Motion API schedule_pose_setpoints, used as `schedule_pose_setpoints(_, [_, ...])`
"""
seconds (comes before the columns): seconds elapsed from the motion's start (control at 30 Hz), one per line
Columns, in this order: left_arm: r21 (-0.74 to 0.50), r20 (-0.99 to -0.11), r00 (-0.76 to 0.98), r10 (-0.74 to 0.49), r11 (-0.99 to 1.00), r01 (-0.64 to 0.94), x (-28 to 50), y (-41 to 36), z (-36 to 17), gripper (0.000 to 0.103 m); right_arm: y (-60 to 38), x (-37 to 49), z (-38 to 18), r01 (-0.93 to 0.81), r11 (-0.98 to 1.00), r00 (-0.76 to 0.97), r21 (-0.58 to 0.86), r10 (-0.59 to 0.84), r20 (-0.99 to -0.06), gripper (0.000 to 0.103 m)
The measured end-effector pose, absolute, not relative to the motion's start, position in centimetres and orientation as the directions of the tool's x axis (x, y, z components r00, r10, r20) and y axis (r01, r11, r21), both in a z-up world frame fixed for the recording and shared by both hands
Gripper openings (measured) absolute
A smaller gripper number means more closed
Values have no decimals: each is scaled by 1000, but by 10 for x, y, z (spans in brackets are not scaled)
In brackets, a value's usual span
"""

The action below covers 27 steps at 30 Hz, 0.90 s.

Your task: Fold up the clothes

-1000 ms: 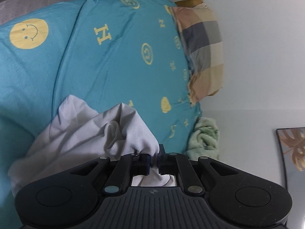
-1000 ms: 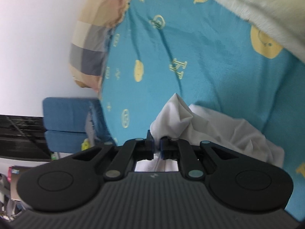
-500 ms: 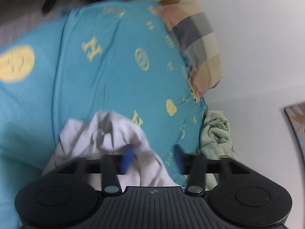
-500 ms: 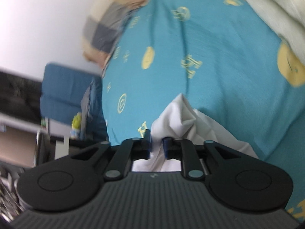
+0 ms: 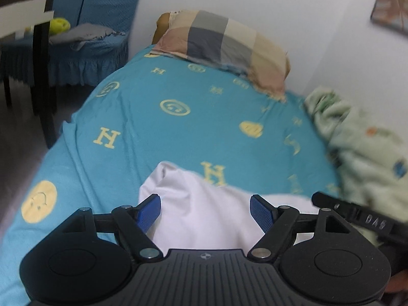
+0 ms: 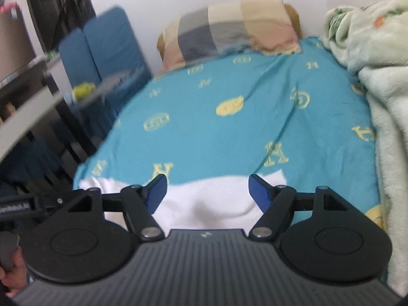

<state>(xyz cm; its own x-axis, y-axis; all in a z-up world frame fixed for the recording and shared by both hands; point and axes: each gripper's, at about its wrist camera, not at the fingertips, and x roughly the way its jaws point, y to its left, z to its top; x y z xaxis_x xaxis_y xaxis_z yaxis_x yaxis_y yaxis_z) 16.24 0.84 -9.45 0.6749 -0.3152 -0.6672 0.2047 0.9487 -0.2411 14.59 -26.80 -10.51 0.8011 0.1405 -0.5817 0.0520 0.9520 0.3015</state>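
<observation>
Only from the left wrist, framed picture (image 5: pixel 390 7); both tongs (image 5: pixel 205 213) (image 6: pixel 207 193) opening, white garment (image 5: pixel 204 211) between, unpinched

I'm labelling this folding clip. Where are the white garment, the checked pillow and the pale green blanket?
white garment (image 5: pixel 204 214): left wrist view, middle of the cloth.
checked pillow (image 5: pixel 221 43): left wrist view, grey check near its centre.
pale green blanket (image 6: pixel 369 40): right wrist view, bunched upper part.
</observation>
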Motion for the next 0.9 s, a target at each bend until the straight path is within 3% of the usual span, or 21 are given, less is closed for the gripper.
schedule_pose_setpoints(0.2, [-200, -743, 619, -256, 967, 160, 182, 11, -137, 78, -255, 168, -144, 40, 973, 739, 229, 126, -662, 71])
schedule_pose_setpoints(0.47, [-183, -747, 616, -250, 968, 172, 186, 14, -146, 78, -248, 170, -153, 15, 983, 746, 183, 111, -656, 73])
schedule_pose_setpoints(0.9, [-193, -632, 719, -290, 957, 217, 98, 7, -67, 78, -252, 77, -68, -3, 974, 835, 227, 127, -536, 71])
